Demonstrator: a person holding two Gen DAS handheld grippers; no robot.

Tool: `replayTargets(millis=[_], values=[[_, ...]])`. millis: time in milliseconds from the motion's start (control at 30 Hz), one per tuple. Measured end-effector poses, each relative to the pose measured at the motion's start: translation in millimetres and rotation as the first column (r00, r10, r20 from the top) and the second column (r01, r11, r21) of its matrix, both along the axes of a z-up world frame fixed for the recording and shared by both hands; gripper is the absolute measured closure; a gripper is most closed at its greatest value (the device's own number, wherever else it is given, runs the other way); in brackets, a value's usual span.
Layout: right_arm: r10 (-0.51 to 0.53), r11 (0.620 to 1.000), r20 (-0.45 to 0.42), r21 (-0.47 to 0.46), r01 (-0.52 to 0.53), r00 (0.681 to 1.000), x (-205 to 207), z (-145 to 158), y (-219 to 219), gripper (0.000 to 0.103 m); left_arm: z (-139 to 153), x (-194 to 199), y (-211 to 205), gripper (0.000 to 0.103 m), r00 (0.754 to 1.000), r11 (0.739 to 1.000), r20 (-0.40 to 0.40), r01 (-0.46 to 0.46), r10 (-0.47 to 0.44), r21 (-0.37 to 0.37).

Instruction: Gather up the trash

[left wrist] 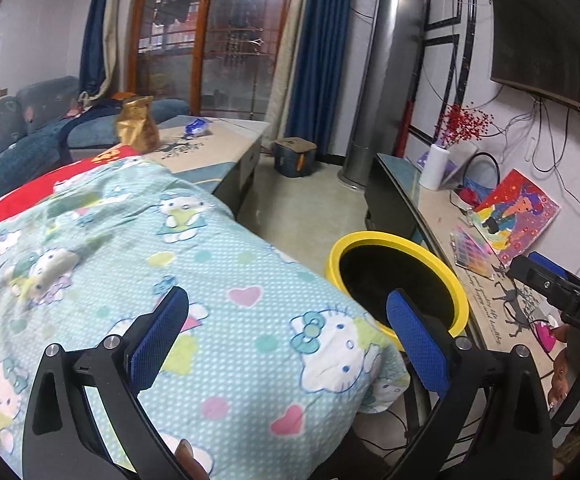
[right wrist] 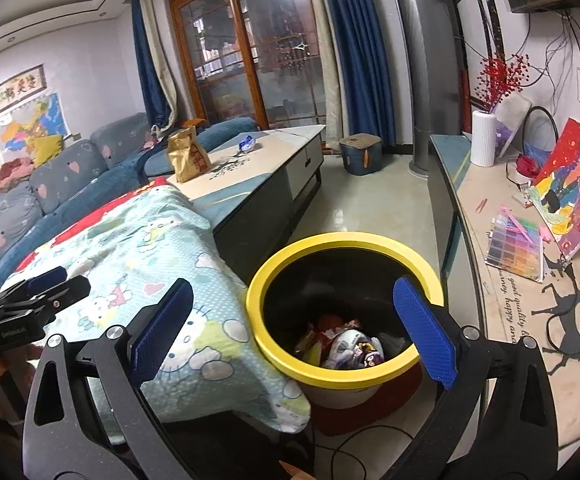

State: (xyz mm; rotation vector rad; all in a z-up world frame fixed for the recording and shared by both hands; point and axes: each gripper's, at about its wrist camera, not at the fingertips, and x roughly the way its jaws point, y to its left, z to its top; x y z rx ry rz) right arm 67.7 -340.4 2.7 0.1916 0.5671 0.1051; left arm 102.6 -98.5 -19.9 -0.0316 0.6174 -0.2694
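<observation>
Grippers: your left gripper (left wrist: 287, 340) and right gripper (right wrist: 294, 330) both spread, empty | Trash: gold bag (right wrist: 187, 156), blue wrapper (right wrist: 247, 143) upper left on coffee table (right wrist: 265, 168); bin (right wrist: 430, 364) lower centre | Risk: your reach snags blanket (right wrist: 157, 240), or crinkly bag slips.

Blanket (right wrist: 145, 240) — pale blue, cat print — lies over a red cover (left wrist: 29, 194). Sofa (right wrist: 69, 176), blue-grey with heart print, stands along the wall under the maps (right wrist: 29, 124). White vase (right wrist: 483, 138) with red berries stands on the console (right wrist: 502, 280), near a painting (right wrist: 570, 188) leaning on the wall. Blue curtains (right wrist: 354, 60) flank the glass door (right wrist: 249, 48).
</observation>
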Motion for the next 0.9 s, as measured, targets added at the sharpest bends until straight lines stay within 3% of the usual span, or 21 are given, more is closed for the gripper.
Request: replayTargets(millis=[400, 667, 900], values=[[0.008, 1.000, 0.121, -0.025, -0.005, 0.993, -20.6, 5.4, 31.8, 0.010, 0.0, -34.1, 20.0, 0.006, 0.995, 0.998, 0.086, -0.050, 0.048, 0.027], [0.020, 0.994, 0.283, -0.110, 0.011, 0.959, -47.1, 6.0, 66.5, 0.010, 0.9, -58.3, 30.2, 0.006, 0.985, 0.998, 0.160, -0.064, 0.061, 0.016], [0.052, 0.991, 0.340, -0.131, -0.007, 0.939, -58.0, 1.6, 81.7, 0.010, 1.5, -69.6, 37.3, 0.006, 0.974, 0.996, 0.212, -0.088, 0.084, 0.007]])
